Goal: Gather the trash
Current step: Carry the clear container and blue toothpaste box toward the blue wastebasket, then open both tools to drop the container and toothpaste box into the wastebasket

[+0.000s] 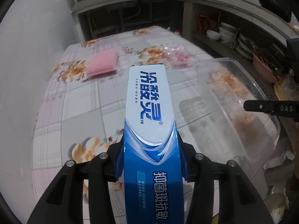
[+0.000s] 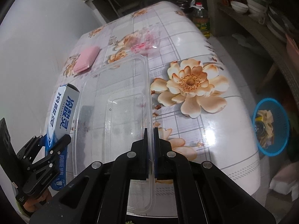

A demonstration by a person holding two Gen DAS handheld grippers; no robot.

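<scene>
A long blue and white toothpaste box [image 1: 149,97] points away from me over the table, with my left gripper [image 1: 150,147] shut on its lower half. The right wrist view shows the same box [image 2: 61,108] and left gripper [image 2: 53,140] at the left. My right gripper [image 2: 151,132] is shut on the thin rim of a clear plastic container [image 2: 147,85], which is tilted above the flowered tablecloth. In the left wrist view the container [image 1: 214,61] is at the right, and one of my right gripper's fingers [image 1: 261,107] reaches in from that side.
A pink sponge [image 2: 86,58] and a crumpled clear wrapper with pink print [image 2: 145,41] lie at the far end of the table. A blue basket [image 2: 286,130] holding scraps stands on the floor to the right. An oil bottle [image 2: 201,18] and shelves of bowls [image 1: 220,33] are beyond.
</scene>
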